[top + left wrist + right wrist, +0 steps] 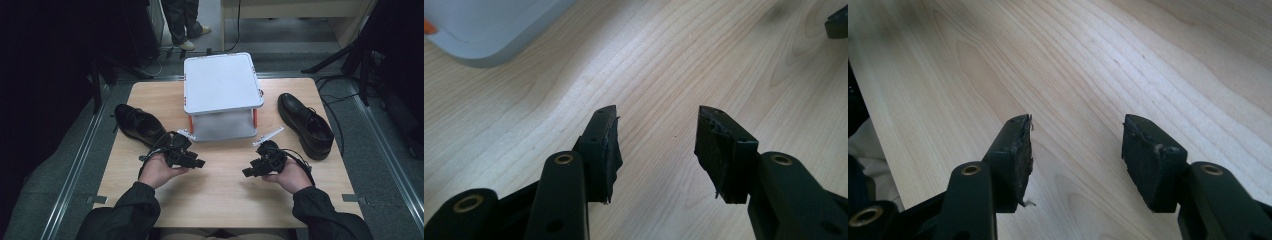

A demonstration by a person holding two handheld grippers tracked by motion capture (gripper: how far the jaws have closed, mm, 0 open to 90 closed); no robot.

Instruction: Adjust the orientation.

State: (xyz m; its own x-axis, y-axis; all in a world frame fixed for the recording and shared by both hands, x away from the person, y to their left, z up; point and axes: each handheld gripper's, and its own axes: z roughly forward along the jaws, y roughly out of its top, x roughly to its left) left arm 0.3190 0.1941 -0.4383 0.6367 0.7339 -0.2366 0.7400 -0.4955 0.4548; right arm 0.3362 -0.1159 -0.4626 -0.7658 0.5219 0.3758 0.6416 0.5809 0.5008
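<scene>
Nothing was done yet, as I judged it: neither shoe sat on the rack [222, 82]. I held both claws low over the table [220, 195], tips turned toward each other. My left claw [656, 135] gaped wide and empty, one shoe [137, 124] just beyond it. My right claw [1075, 142] gaped likewise, the other shoe [306, 125] just outside it.

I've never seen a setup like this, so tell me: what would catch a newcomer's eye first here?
Probably the white two-tier rack standing at the middle of the far side of the wooden table, with a black shoe left of it and another black shoe to its right. Nearer the person, each hand holds a black claw, the left claw and right claw, both open above bare wood.
</scene>
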